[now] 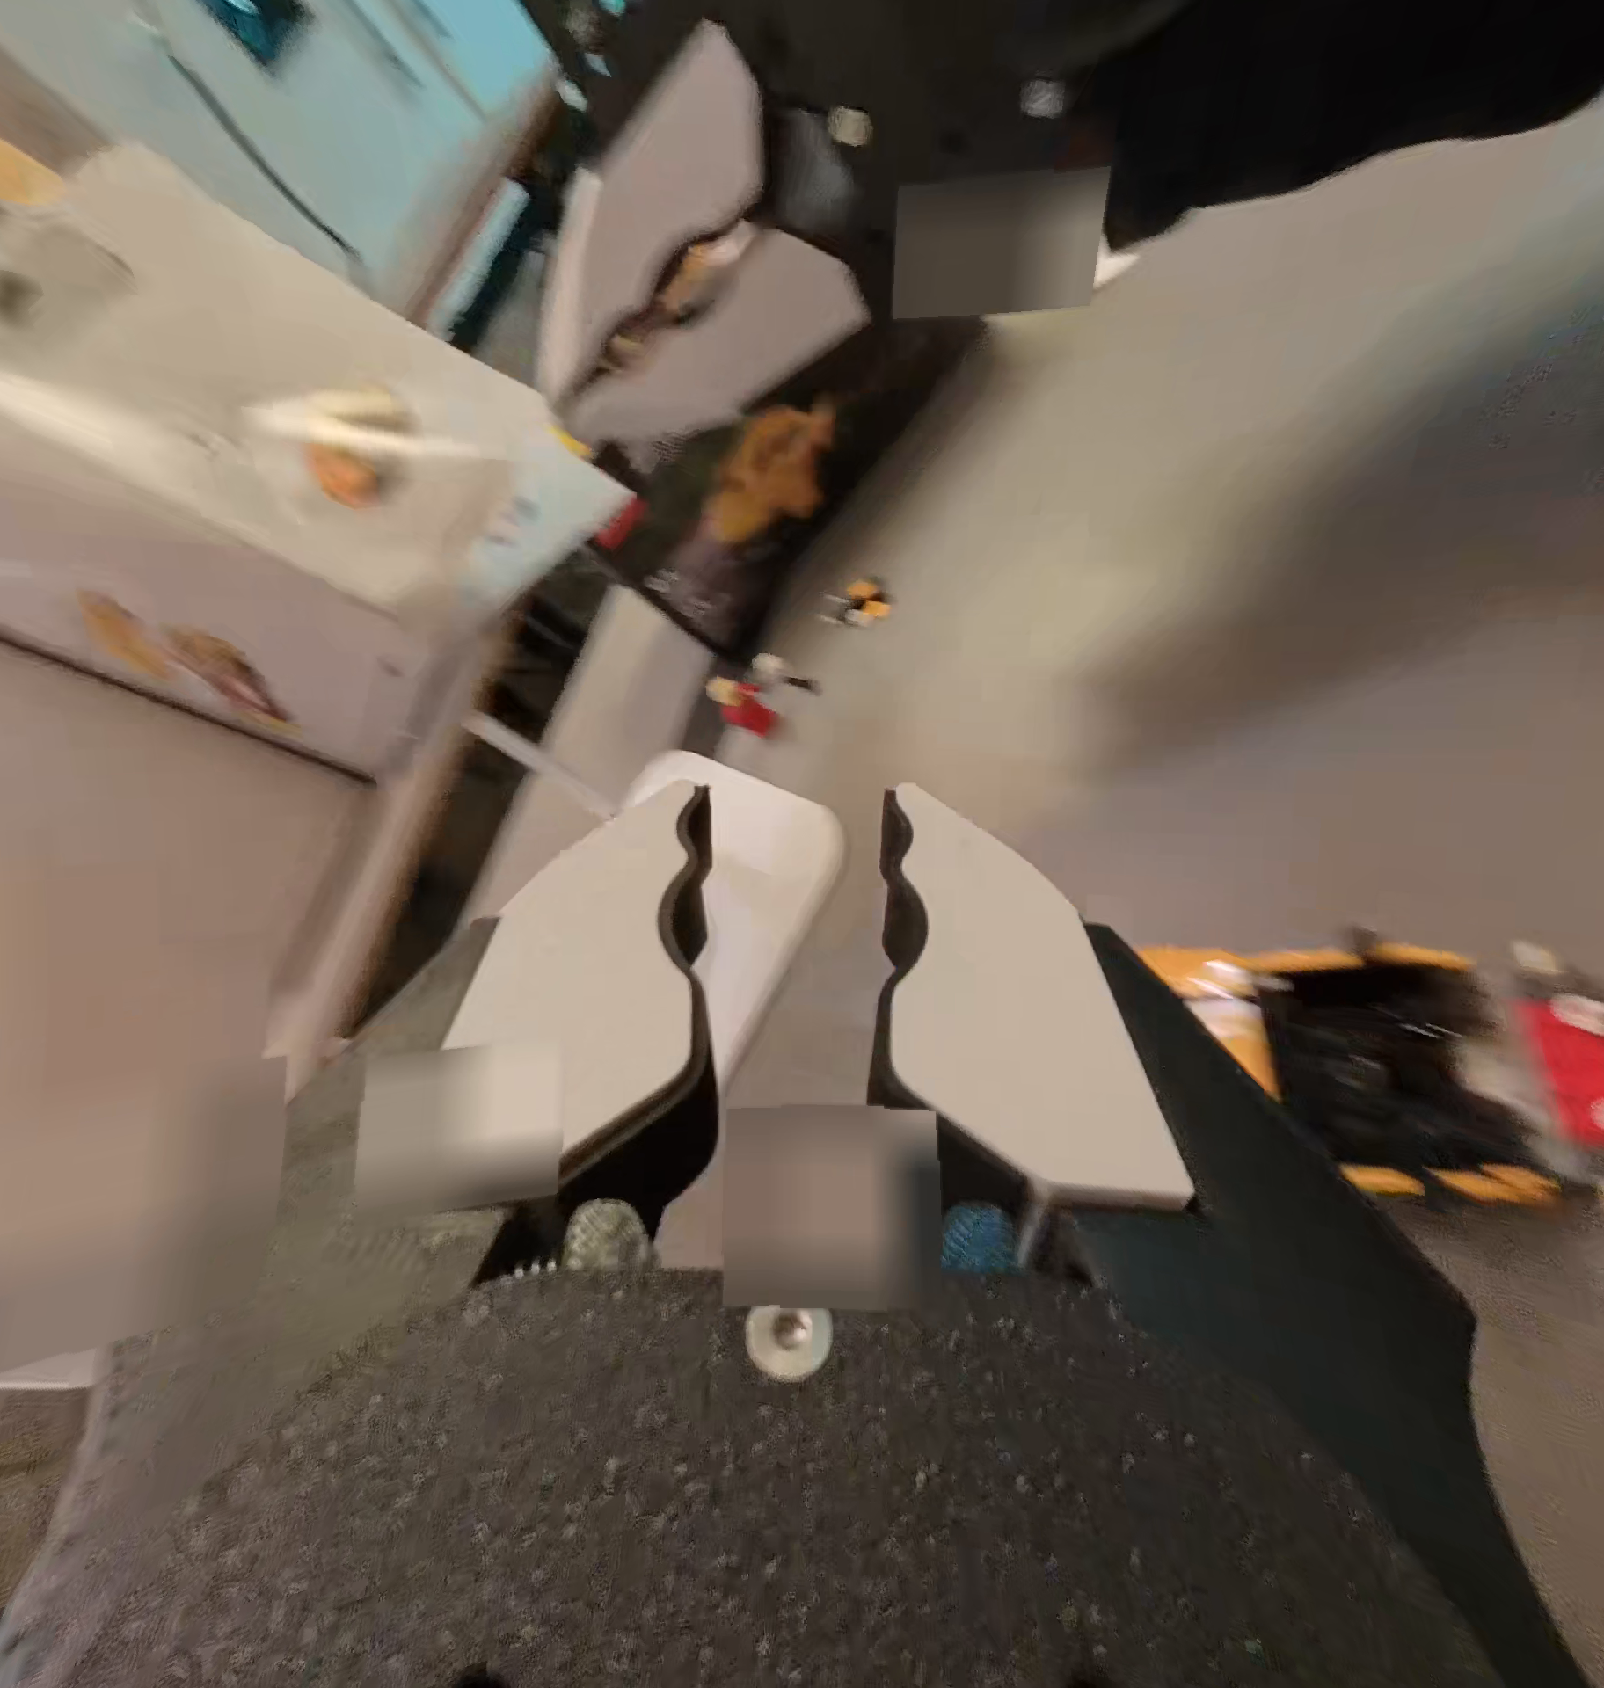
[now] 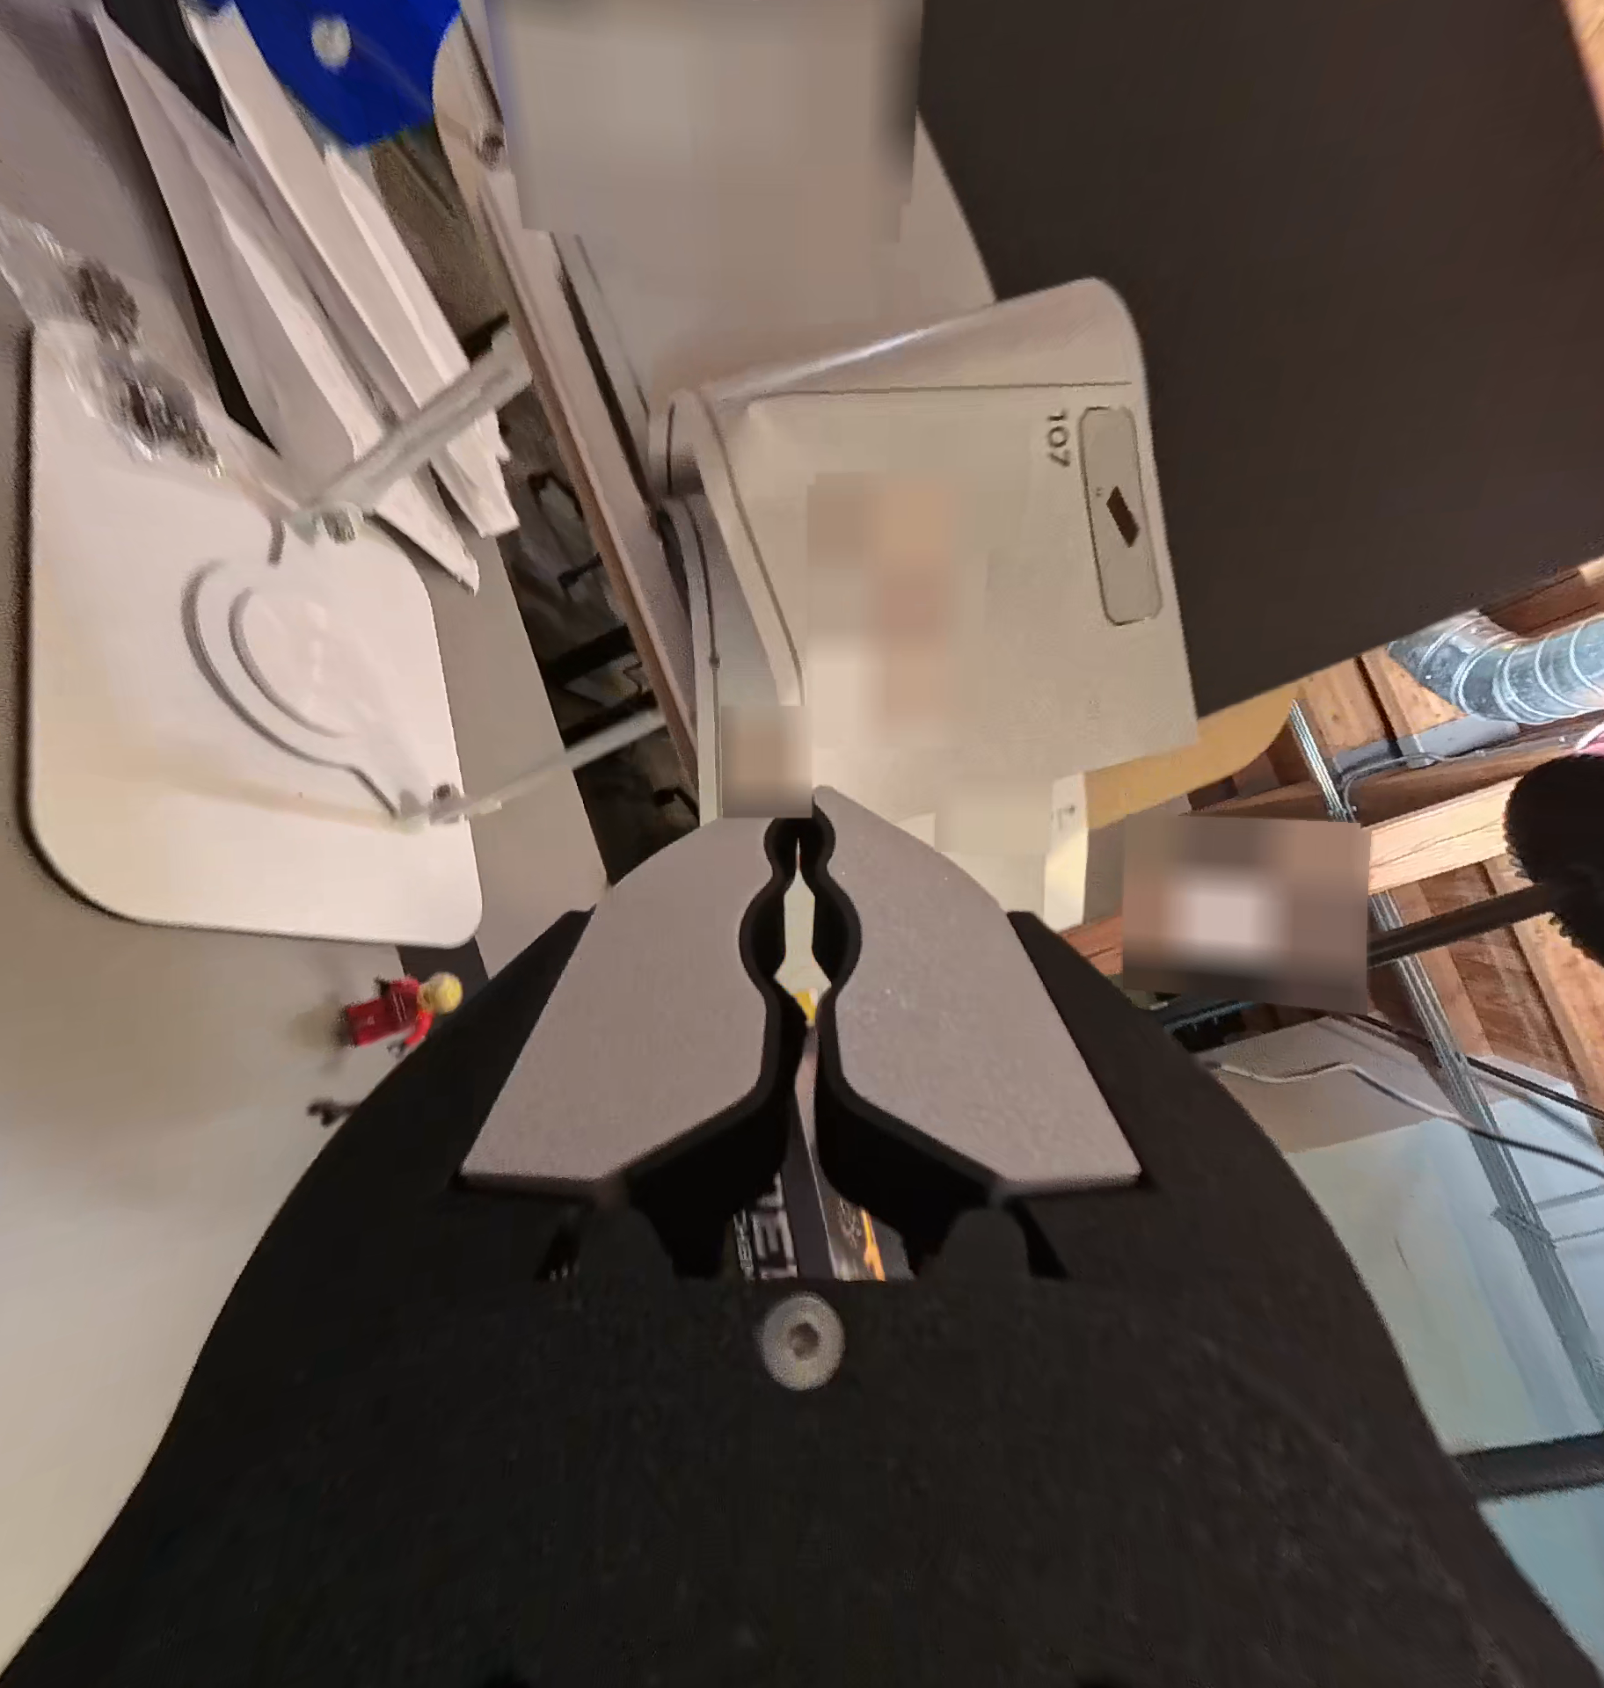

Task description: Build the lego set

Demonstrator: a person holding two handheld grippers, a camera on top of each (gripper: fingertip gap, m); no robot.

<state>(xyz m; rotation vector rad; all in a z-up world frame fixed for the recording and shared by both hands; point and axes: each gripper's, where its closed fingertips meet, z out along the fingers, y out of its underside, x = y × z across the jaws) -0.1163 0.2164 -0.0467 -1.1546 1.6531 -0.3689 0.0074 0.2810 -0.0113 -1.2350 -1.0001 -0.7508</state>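
Left gripper (image 1: 794,813): jaws apart, nothing between them, aimed across the grey table (image 1: 1237,548). At 12 o'clock of those tips, well apart, a red-bodied minifigure (image 1: 748,703) lying down; just beyond it, toward 1 o'clock, a small yellow-and-black lego piece (image 1: 858,603). At 3 o'clock, blurred, the black, yellow and red lego vehicle (image 1: 1383,1069) resting on the table. At 11 o'clock, high up, the right gripper (image 1: 680,301), jaws nearly closed on something small and tan, too blurred to name.

In the right wrist view, right gripper (image 2: 806,827): tips close together; cannot tell whether anything is pinched. Red minifigure (image 2: 396,1005) at 8 o'clock on the table.

Likely step: fetching the next part, no joining underway. Next move calls for lowering the empty left jaws over a loose piece, squarely, since small parts skid on the smooth top.
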